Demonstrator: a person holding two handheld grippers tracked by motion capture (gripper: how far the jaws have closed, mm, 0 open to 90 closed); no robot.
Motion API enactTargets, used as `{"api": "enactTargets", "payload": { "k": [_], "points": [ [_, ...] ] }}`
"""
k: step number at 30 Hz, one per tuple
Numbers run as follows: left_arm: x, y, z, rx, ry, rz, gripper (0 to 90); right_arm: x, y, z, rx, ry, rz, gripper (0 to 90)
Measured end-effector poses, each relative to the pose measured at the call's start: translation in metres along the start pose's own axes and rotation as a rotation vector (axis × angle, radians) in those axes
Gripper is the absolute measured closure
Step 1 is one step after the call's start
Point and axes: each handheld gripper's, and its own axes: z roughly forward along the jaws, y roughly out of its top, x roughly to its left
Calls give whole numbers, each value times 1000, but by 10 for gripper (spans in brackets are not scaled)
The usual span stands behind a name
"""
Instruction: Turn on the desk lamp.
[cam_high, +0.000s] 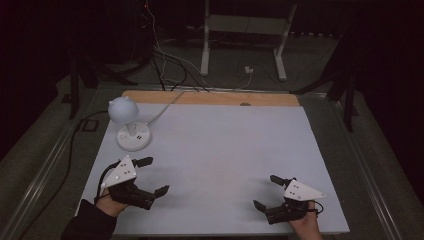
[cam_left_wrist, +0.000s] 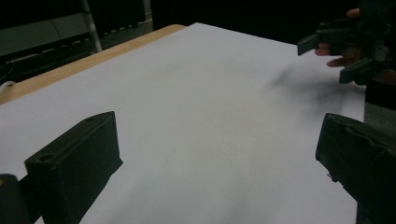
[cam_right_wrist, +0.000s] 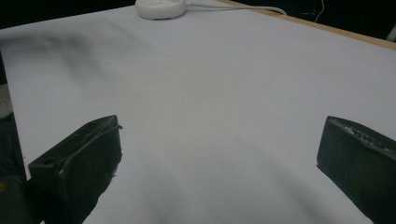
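Observation:
A small white lamp (cam_high: 124, 111) with a round head stands on its round base (cam_high: 133, 137) at the table's back left; the base (cam_right_wrist: 160, 8) also shows at the top of the right gripper view. My left gripper (cam_high: 156, 176) hovers open at the front left, just in front of the lamp, its jaws wide apart with nothing between them. At the front right, my right gripper (cam_high: 266, 192) is open too and holds nothing. From the left gripper view, the right gripper (cam_left_wrist: 331, 58) appears far off at the upper right.
A white sheet (cam_high: 220, 150) covers the table, with a bare wooden strip (cam_high: 210, 98) along the far edge. The lamp's cord (cam_high: 165, 107) runs off the back. Beyond the table lie cables (cam_high: 165, 60) and a white stand (cam_high: 245, 30) on a dark floor.

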Motion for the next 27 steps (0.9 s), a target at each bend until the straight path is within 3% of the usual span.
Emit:
{"api": "enactTargets", "payload": {
  "k": [8, 12, 15, 21, 22, 27],
  "points": [
    [8, 5, 3, 14, 26, -15, 4, 0, 0, -1, -5, -8, 1, 0],
    [11, 5, 5, 16, 59, -24, 4, 0, 0, -1, -11, -9, 6, 0],
    [17, 8, 4, 1, 79, -55, 4, -1, 0, -2, -11, -9, 4, 0],
    [25, 13, 2, -24, 127, -60, 4, 0, 0, -1, -8, -7, 6, 0],
    [29, 14, 1, -31, 150, -69, 4, 0, 1, -1, -12, -7, 7, 0],
    [39, 17, -1, -46, 177, -91, 4, -1, 1, -2, -13, -4, 10, 0]
  ]
}}
